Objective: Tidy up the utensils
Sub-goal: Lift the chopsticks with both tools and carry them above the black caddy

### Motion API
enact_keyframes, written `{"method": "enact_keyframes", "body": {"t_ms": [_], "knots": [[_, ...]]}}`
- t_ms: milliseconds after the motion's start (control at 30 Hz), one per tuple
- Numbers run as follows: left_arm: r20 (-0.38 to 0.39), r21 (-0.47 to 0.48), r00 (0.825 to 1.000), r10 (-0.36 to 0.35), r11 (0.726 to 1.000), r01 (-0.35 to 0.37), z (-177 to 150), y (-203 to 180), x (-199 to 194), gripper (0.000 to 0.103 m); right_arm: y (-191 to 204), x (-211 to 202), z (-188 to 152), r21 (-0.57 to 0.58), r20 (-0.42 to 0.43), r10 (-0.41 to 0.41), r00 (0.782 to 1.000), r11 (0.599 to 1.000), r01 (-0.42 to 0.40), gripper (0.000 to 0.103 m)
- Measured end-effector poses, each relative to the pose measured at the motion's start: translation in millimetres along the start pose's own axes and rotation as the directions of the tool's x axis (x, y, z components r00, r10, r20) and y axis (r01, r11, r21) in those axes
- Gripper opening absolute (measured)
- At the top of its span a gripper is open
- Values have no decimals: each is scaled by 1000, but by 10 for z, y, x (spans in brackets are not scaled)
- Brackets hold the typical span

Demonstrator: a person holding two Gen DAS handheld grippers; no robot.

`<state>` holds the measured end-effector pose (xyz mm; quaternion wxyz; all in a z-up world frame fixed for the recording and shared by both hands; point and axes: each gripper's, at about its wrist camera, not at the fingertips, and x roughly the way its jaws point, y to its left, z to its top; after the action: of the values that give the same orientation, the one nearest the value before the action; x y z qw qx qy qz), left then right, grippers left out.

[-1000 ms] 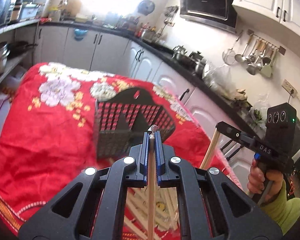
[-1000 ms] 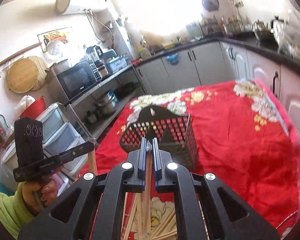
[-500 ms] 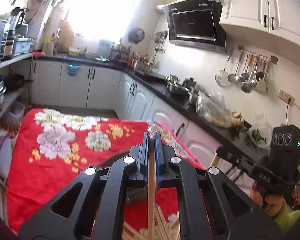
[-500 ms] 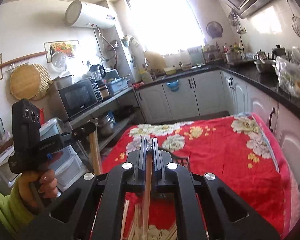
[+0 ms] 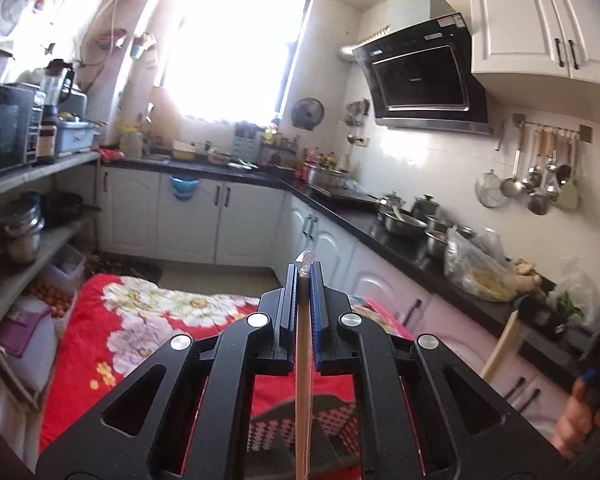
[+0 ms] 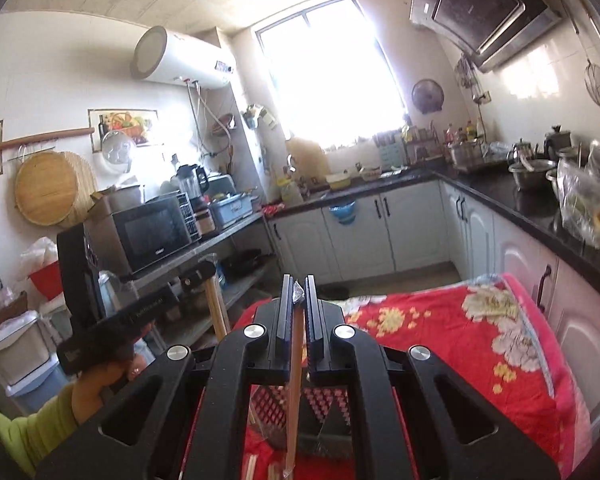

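Each gripper holds one chopstick

Left gripper (image 5: pixel 303 280) clamps a wooden chopstick (image 5: pixel 302 380); right gripper (image 6: pixel 299 292) clamps a wrapped chopstick (image 6: pixel 295 380). Black basket (image 6: pixel 332 420) at 6 o'clock, on the red floral cloth (image 6: pixel 460 344).

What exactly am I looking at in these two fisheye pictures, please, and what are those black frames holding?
There is no robot here. A person holds a two-finger gripper in each hand, and each gripper carries a camera looking forward along its fingers. One picture comes from the left gripper, the other from the right gripper. Each is shut on a thin wooden chopstick: the left chopstick and the right chopstick, which seems to be in a clear wrapper. Below them is a red floral cloth with a dark slotted basket on it, and a few loose chopsticks lie near it. The other gripper shows at each picture's edge.
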<state>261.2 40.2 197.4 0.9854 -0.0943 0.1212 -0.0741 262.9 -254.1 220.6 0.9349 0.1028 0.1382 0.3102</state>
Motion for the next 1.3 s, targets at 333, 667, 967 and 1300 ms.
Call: {"method": "enact_keyframes", "body": {"t_ms": [333,667,967,1300], "knots": [[66,31,995,73,997,-75,-147,101,237,3,-20,220,50,-67,68,-97,993,993,101,6],[81,47,995,59,997,-63,-468,164,348,3,-229,520,-229,-85,63,-178,982,979,183,6],[73,42,997,31,999,-34,-690,267,333,3,-348,665,-540,-39,37,-207,978,977,208,6],[59,20,998,13,1000,-15,-872,381,317,3,-417,662,-802,-2,49,-249,967,968,250,6]]}}
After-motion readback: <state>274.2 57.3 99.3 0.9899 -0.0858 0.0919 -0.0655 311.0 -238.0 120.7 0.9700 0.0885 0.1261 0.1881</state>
